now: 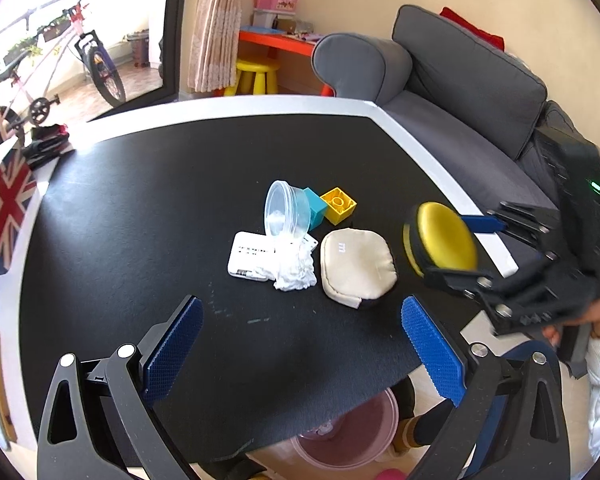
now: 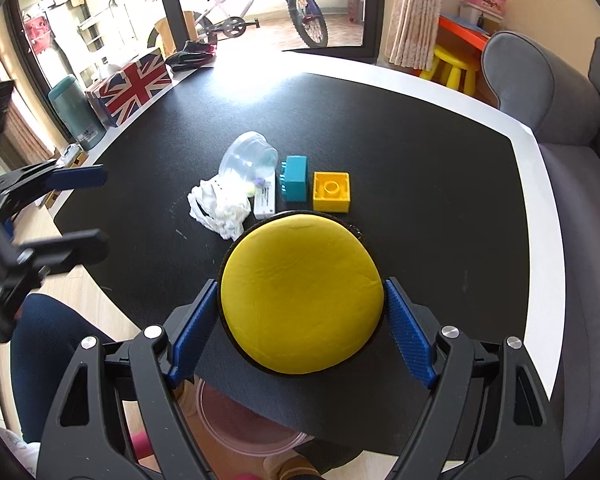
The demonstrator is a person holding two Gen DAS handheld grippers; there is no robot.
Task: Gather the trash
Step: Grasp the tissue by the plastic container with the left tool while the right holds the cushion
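- L tool [image 1: 300, 364]: pads wide apart, nothing btwn them, hovering over near edge of the bench [image 1: 140, 208].
- Mid-bench pile: white box [image 1: 252, 258], crumpled tissue [image 1: 296, 270], clear tub [image 1: 286, 210] on its side, teal block [image 1: 314, 206], yellow block [image 1: 339, 205], beige pouch [image 1: 356, 266] just beside tissue.
- R tool [image 2: 302, 316]: clamped on round yellow case [image 2: 302, 294], held clear of bench, near front edge.
- Step, prob: carrying case off to pink bin [image 2: 240, 428] under bench edge.
- Next: swing over bin, release; then tissue looks likeliest trash.
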